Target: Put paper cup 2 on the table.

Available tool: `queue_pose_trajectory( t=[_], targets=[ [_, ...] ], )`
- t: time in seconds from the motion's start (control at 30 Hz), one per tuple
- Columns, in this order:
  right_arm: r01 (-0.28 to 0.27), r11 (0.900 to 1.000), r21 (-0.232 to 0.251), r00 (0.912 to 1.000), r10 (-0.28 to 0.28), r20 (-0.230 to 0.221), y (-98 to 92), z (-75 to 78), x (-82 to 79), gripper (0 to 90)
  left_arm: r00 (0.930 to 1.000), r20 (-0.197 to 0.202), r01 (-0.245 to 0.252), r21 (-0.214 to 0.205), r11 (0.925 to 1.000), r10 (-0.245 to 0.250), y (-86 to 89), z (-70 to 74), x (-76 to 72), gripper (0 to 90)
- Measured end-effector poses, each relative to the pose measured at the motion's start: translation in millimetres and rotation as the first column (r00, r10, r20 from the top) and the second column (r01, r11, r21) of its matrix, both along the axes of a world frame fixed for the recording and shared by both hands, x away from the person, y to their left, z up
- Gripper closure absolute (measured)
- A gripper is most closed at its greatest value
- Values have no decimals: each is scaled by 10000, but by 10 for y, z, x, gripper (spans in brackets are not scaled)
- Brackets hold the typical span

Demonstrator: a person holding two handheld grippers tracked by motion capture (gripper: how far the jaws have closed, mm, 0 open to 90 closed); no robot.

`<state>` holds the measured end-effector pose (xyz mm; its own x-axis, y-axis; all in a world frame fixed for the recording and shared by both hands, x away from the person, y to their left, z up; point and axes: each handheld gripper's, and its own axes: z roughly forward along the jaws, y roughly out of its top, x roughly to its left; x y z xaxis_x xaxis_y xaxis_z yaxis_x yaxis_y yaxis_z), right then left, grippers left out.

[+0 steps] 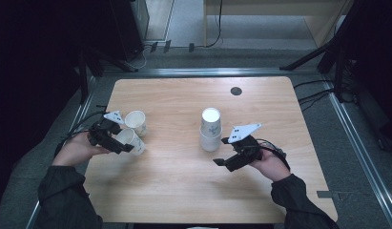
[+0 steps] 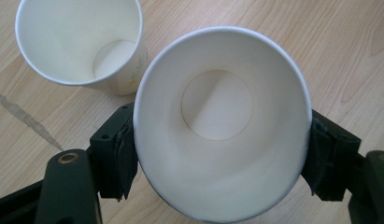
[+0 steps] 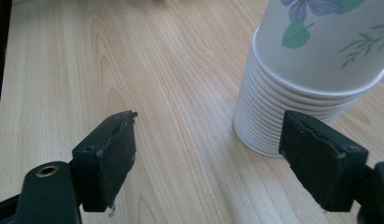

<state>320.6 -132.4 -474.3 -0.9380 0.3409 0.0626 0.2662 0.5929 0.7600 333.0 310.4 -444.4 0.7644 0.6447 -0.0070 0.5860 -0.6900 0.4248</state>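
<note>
My left gripper (image 1: 128,143) is at the table's left edge, shut on a white paper cup (image 1: 133,139). In the left gripper view the pads (image 2: 122,154) press the cup (image 2: 222,121) from both sides and its rim is squeezed into an oval. A second paper cup (image 1: 136,122) (image 2: 77,42) stands upright just beyond it, empty. A stack of upside-down paper cups (image 1: 211,130) with a flower print stands mid-table. My right gripper (image 1: 221,151) is open just right of and nearer than the stack (image 3: 311,70), with nothing between its jaws (image 3: 217,156).
The wooden table (image 1: 184,191) has a small black round cap (image 1: 236,90) near its far edge. Cables (image 1: 313,98) and black stand legs (image 1: 308,59) lie on the floor around it. A metal rail (image 1: 355,143) runs along the right side.
</note>
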Motion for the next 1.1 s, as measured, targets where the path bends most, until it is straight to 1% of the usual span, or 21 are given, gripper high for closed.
queue_pose_trajectory(
  t=[0.07,0.13,0.2,0.23,0.3,0.37,0.67,0.77,0.93,1.1],
  targets=[
    [32,10000,-12,10000,-32,-23,-7,-1,4,190,9996,-46,-273,402,9988,275,16,-38,14,245],
    [26,10000,-54,10000,-26,-12,-11,-4,8,190,9987,-123,-490,753,9960,500,34,-82,33,244],
    [22,10000,-66,10000,-22,-9,-10,-7,8,190,9975,-124,-675,1116,9915,693,38,-124,49,240],
    [7,10000,-63,10000,-7,-8,-9,-8,8,190,9968,-192,-747,1373,9877,781,41,-147,64,239],
    [7,10000,-70,10000,-7,-3,-7,-10,6,190,9962,-259,-786,1505,9855,834,36,-176,77,239],
    [11,10000,-96,10000,-11,18,-7,-12,6,190,9960,-304,-790,1529,9851,846,23,-204,84,239],
    [52,10000,-80,10000,-52,24,-17,-11,1,190,9976,-144,-646,1788,9818,683,-71,-223,109,227],
    [39,10000,-88,10000,-39,25,-21,-9,1,190,9978,-130,-614,1777,9822,647,-83,-229,116,223],
    [74,9999,-100,10000,-74,-2,-26,-8,1,190,9975,-92,-681,1600,9848,705,-71,-238,120,205],
    [35,9999,-116,10000,-35,17,-17,-13,-3,190,9976,-80,-659,1612,9847,681,-75,-242,120,189]
  ],
)
